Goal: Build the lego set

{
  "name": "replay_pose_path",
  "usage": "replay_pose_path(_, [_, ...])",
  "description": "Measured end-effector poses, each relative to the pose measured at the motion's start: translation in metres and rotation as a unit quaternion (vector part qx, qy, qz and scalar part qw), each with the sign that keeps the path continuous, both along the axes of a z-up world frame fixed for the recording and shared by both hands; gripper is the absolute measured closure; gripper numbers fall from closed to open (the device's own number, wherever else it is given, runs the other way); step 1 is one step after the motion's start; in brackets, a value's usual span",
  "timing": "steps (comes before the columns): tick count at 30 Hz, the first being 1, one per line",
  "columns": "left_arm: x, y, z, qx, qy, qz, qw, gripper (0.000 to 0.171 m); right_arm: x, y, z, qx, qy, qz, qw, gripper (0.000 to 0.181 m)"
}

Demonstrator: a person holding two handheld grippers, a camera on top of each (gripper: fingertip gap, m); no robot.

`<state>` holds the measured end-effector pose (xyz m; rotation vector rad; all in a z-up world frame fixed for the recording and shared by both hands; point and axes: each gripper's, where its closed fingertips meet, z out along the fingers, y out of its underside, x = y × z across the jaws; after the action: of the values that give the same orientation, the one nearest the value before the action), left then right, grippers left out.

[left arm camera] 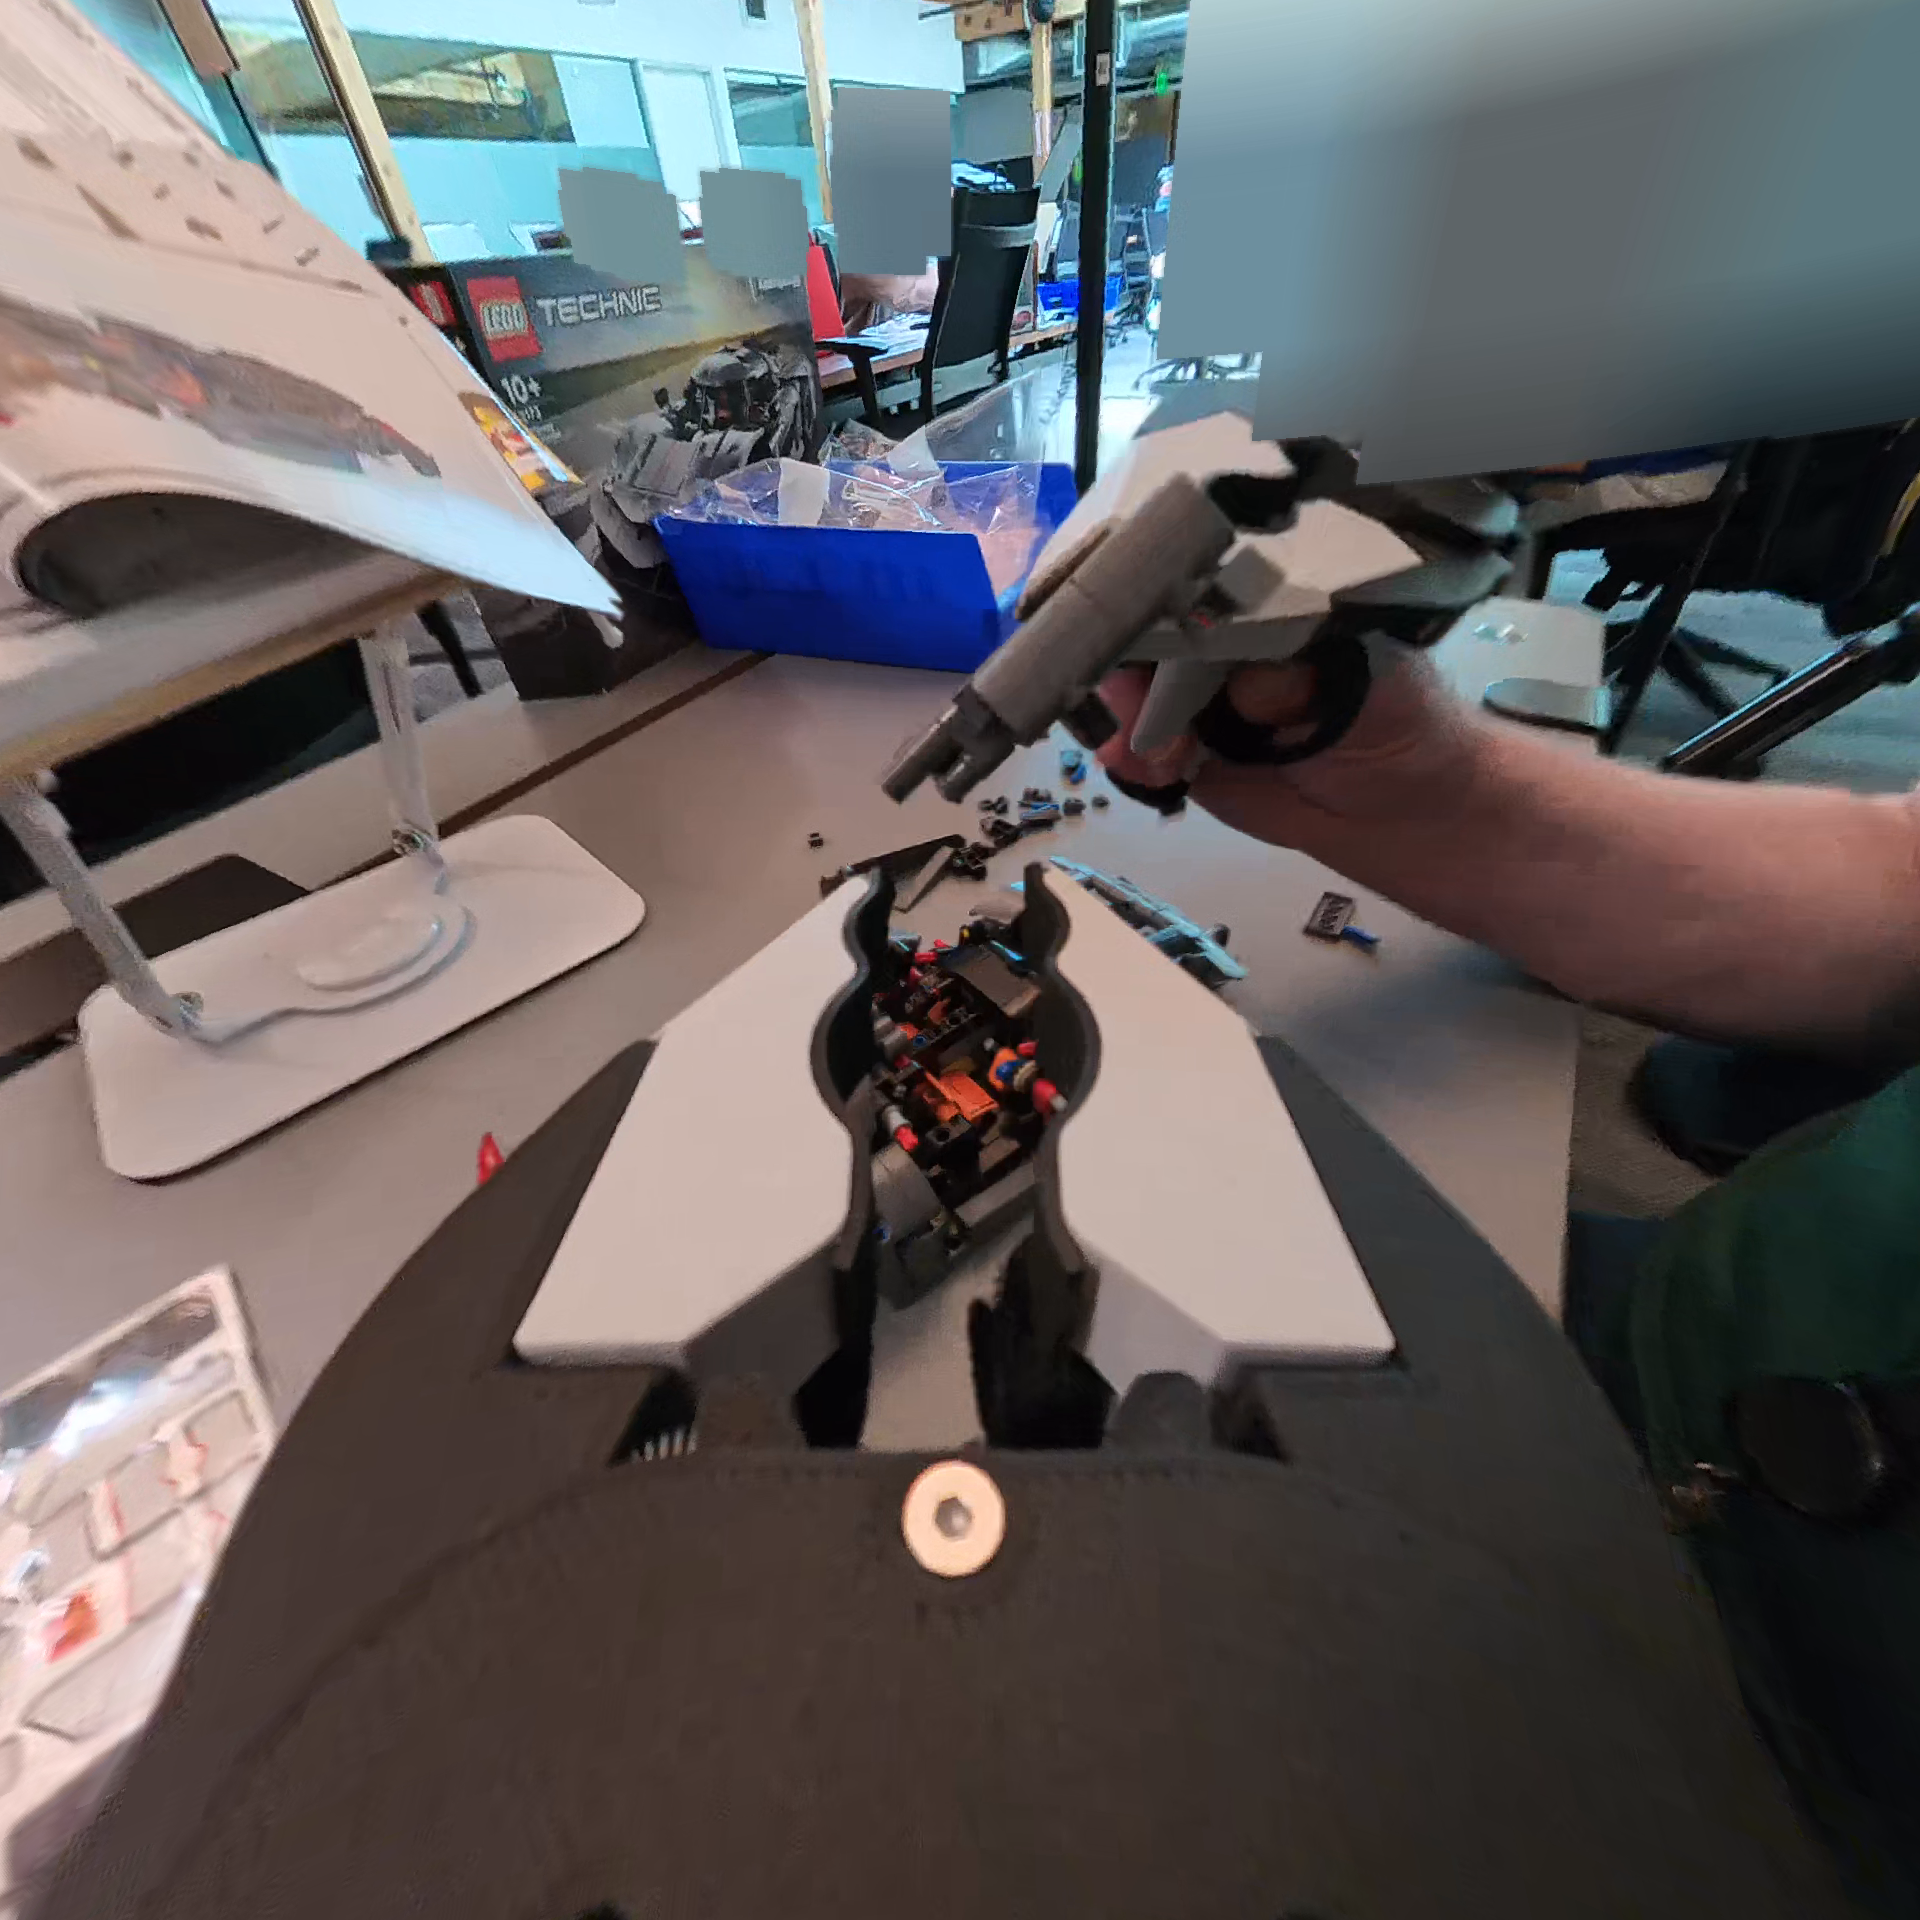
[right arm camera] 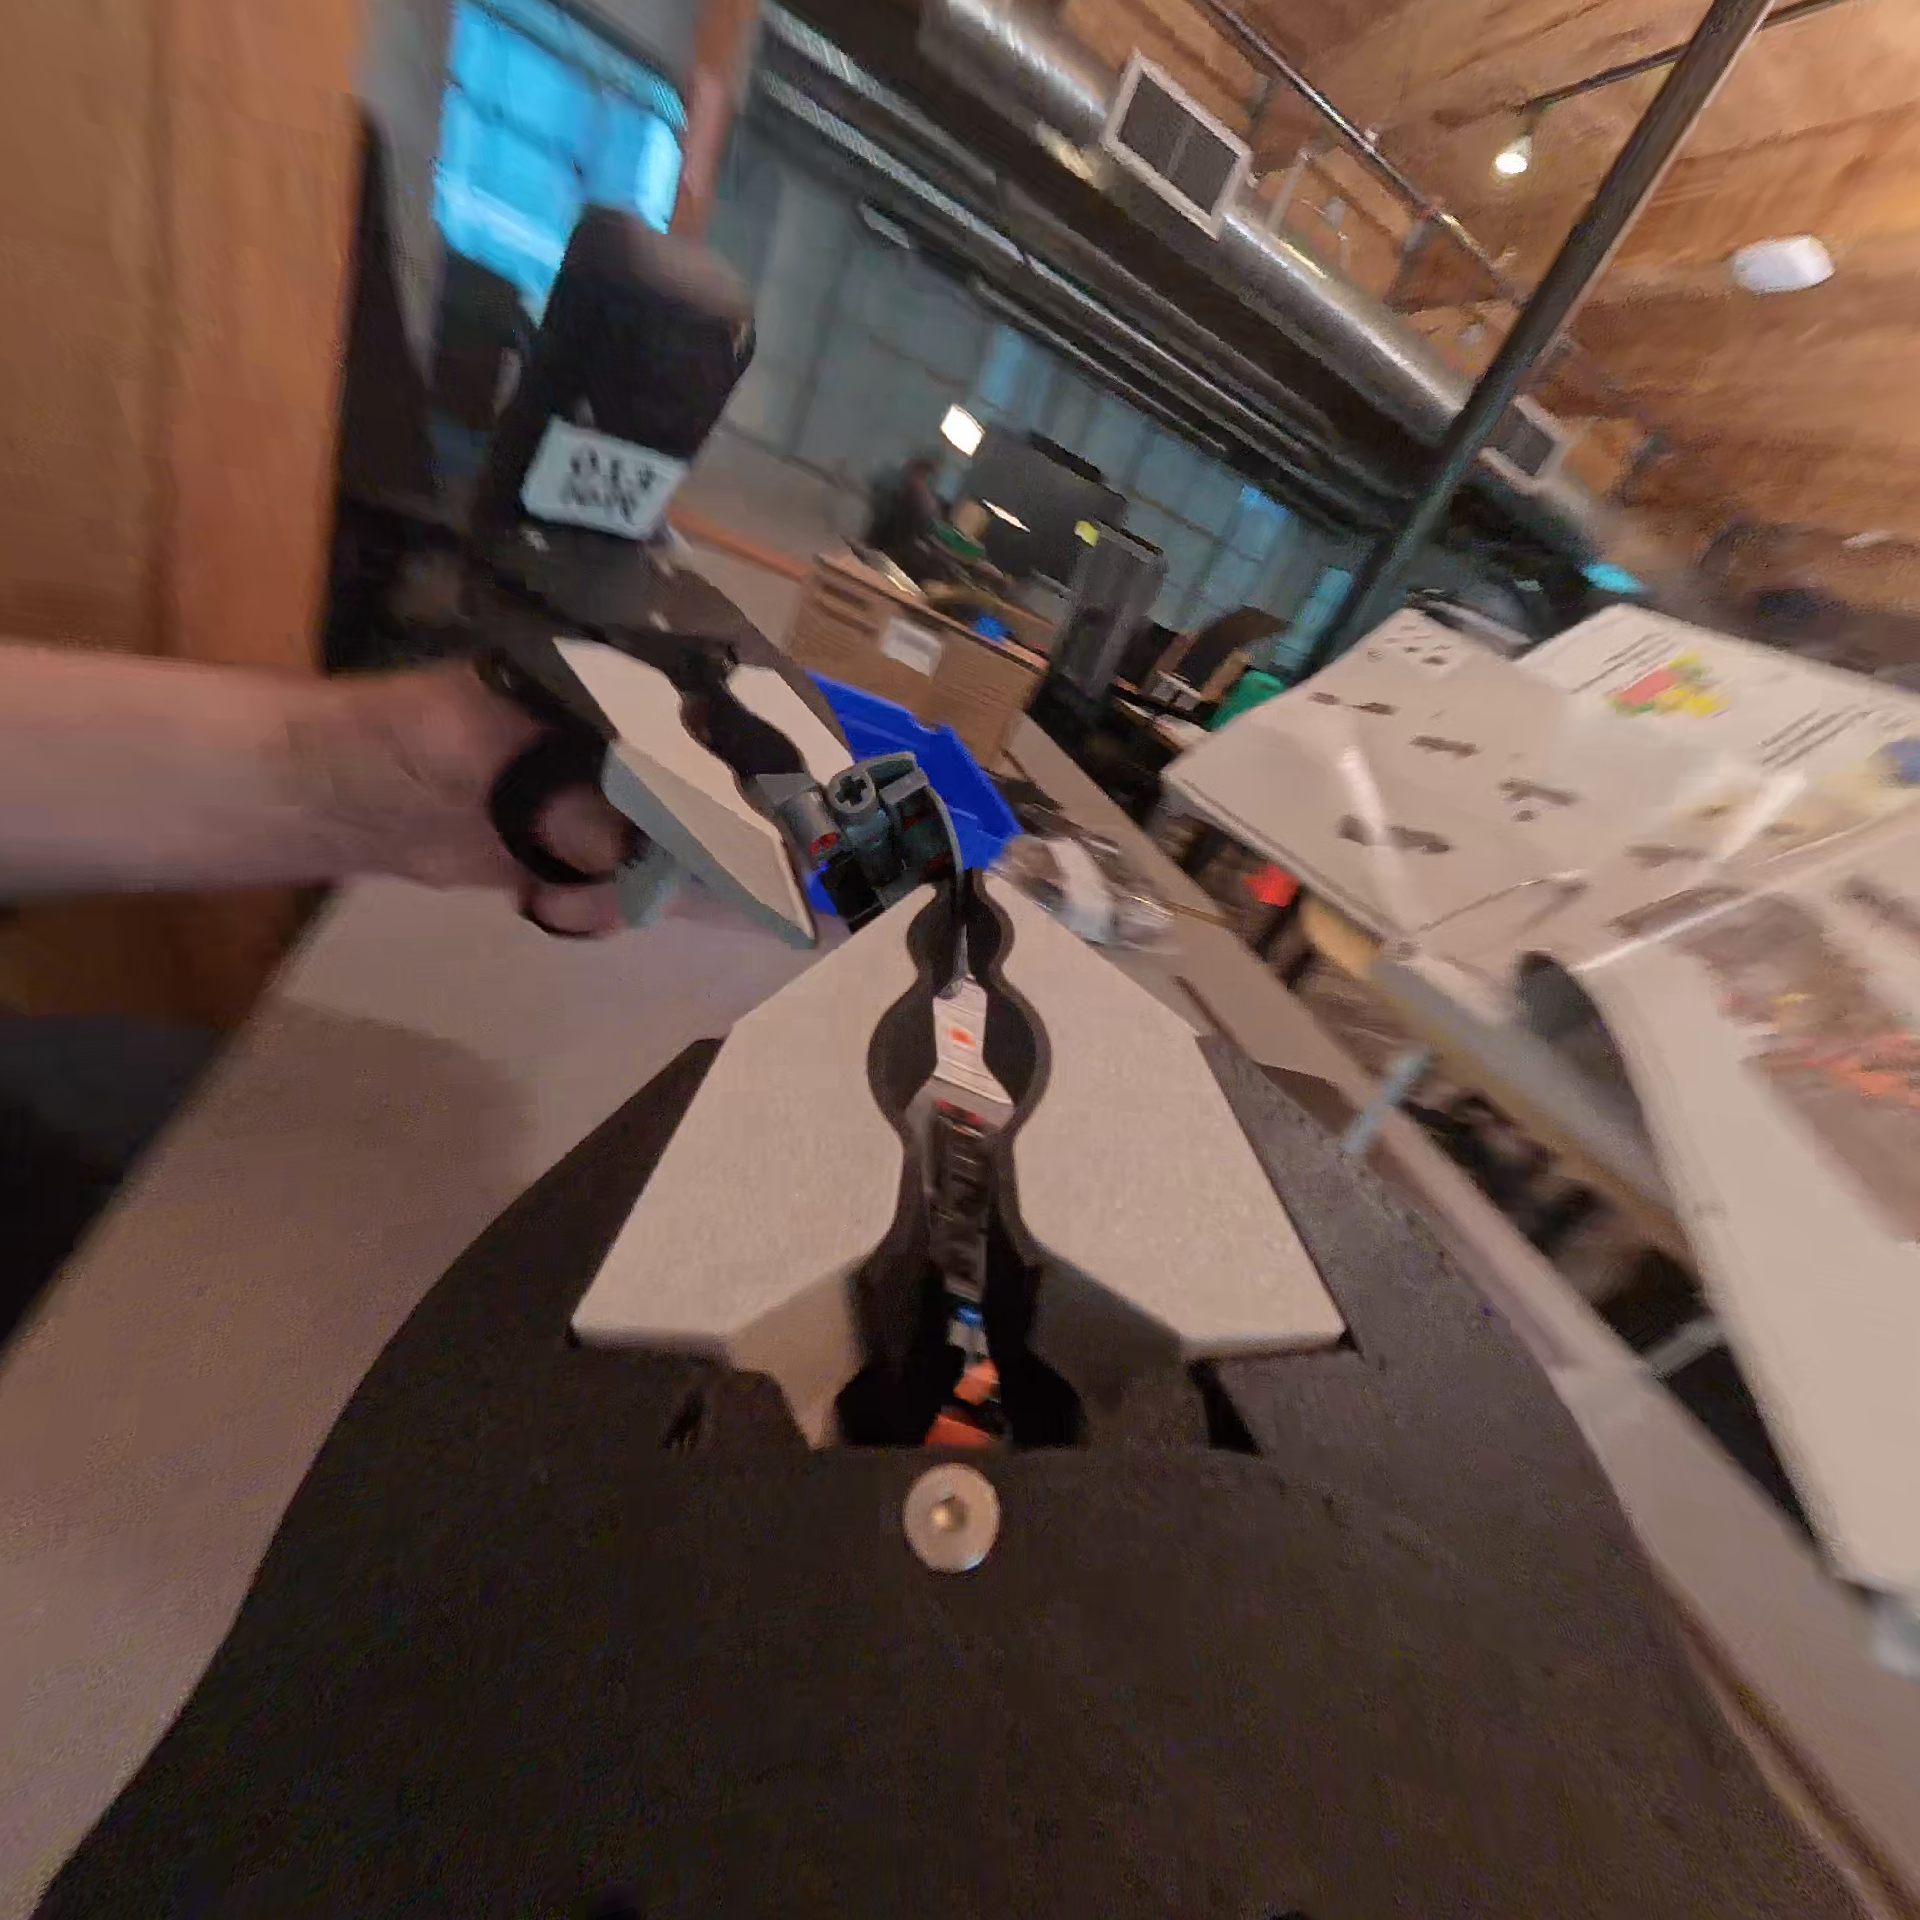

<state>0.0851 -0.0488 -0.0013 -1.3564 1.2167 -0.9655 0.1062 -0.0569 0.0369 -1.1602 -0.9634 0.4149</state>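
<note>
the half-built lego model (left arm camera: 961, 1081) is mostly hidden: in the left wrist view only a strip of black, orange, red and grey parts shows through the gap between the pale fingers (left arm camera: 727, 1164) of the left gripper (left arm camera: 961, 883), which are closed on it. in the right wrist view the model's grey end with a cross-shaped hole (right arm camera: 868, 816) sticks out past that gripper, held above the grey table (left arm camera: 665, 748).

the right gripper (right arm camera: 961, 904) has its fingers nearly together at the tips; whether they pinch anything i cannot tell. seen from the left wrist view it hangs above the loose small pieces (left arm camera: 1029, 805) on the table beyond the model, tips pointing down, a hand (left arm camera: 1340, 748) wrapped round its handle.

large grey patches cover the upper right of the left wrist view. the open instruction booklet (left arm camera: 218, 343) on its clear stand (left arm camera: 343, 966), left of the model, is blurred and cut off by the frame. a sticker sheet (left arm camera: 104, 1517) is cropped at the lower left.

behind the model stand a blue bin (left arm camera: 842, 592) with clear bags and a dark printed box (left arm camera: 644, 364). the left gripper carries a white label (right arm camera: 603, 483), its print blurred.
</note>
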Motion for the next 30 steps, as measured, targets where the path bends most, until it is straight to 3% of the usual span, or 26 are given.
replay_pose_path(5, [-0.004,-0.003,0.010,-0.074,-0.055,-0.031,0.995,0.122,-0.008,0.004,-0.002,0.135,-0.153,-0.146,0.968,0.181])
replay_pose_path(7, [-0.002,-0.006,0.013,-0.090,-0.068,-0.045,0.993,0.111,-0.009,0.005,-0.002,0.162,-0.173,-0.172,0.956,0.181])
replay_pose_path(10, [0.002,-0.012,0.014,-0.095,-0.073,-0.059,0.991,0.108,-0.006,0.007,-0.002,0.187,-0.197,-0.204,0.941,0.181])
replay_pose_path(23, [0.015,-0.014,0.018,-0.079,-0.066,-0.043,0.994,0.124,-0.011,0.007,-0.007,0.210,-0.210,-0.212,0.931,0.181])
replay_pose_path(30, [0.013,-0.013,0.019,-0.050,-0.068,-0.041,0.996,0.124,-0.013,0.007,-0.007,0.191,-0.189,-0.193,0.944,0.181])
